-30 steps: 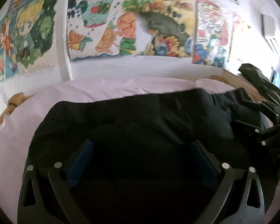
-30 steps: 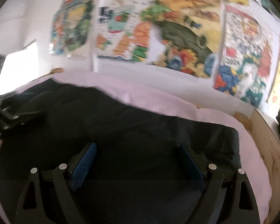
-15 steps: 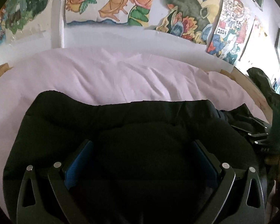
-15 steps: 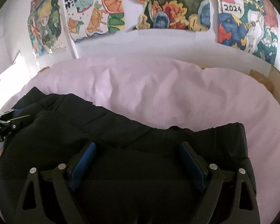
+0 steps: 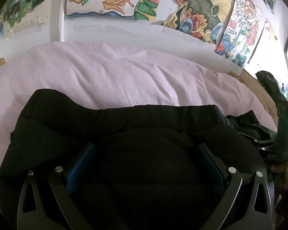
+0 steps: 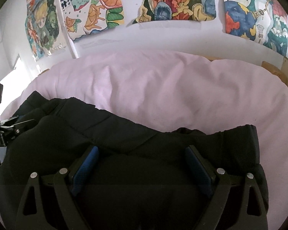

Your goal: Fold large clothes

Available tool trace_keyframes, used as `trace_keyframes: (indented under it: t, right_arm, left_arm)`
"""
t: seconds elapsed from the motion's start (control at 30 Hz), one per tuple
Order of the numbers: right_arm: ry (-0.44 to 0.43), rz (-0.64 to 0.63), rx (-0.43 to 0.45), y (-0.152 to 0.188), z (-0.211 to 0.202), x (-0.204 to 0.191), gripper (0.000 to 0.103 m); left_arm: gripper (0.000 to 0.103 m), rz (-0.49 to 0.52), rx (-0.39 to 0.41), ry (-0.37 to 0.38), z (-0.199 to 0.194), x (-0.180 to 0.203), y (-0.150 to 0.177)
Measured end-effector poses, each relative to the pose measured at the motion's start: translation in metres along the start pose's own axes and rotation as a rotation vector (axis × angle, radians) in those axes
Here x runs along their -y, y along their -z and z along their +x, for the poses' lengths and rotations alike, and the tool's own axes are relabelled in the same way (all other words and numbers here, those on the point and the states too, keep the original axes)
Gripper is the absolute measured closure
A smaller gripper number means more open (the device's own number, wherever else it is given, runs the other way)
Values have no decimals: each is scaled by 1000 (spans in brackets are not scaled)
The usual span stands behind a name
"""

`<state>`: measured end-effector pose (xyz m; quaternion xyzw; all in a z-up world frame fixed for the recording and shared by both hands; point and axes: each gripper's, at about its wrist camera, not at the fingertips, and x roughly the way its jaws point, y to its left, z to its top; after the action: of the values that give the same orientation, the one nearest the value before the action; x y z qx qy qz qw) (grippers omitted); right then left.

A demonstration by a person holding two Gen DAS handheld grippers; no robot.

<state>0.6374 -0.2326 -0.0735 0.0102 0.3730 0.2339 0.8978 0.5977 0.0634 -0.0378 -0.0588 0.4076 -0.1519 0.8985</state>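
Observation:
A large black padded garment [image 5: 124,126] lies on the pink bed sheet [image 5: 115,76]. It fills the lower half of both views [image 6: 124,134]. My left gripper [image 5: 146,153] has its jaws wide apart, with a bulge of the black cloth between the blue pads [image 5: 80,163]. My right gripper [image 6: 142,153] also has its jaws wide apart over the cloth, blue pads [image 6: 86,164] on either side. Whether either gripper pinches cloth is hidden. The right gripper shows at the right edge of the left wrist view [image 5: 278,141]; the left gripper shows at the left edge of the right wrist view [image 6: 2,130].
Colourful posters [image 5: 194,19] cover the white wall [image 6: 163,36] behind the bed. A wooden bed frame [image 5: 259,90] runs along the right side, with a dark item [image 5: 270,84] beyond it. Bare pink sheet [image 6: 172,90] stretches past the garment to the wall.
Both grippers have tilted down and come lower with the garment. Its far edge has drawn back toward me, so more pink sheet shows beyond it.

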Motion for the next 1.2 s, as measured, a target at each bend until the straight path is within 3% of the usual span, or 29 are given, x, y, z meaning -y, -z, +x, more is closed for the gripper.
trace_keyframes:
  t: [0.83,1.03,1.2]
  right_arm:
    - [-3,6,13,2,0,0,11]
    - [-37,13,42,1,-10,5,11]
    - [-48,-3,76,-2,-24,11,12]
  left_arm:
    - [1,-5,10,7,3,0,1]
    - [1,-33,-1,35,-2,-15,-3]
    - [1,-106,36,78,-17,-40,-4]
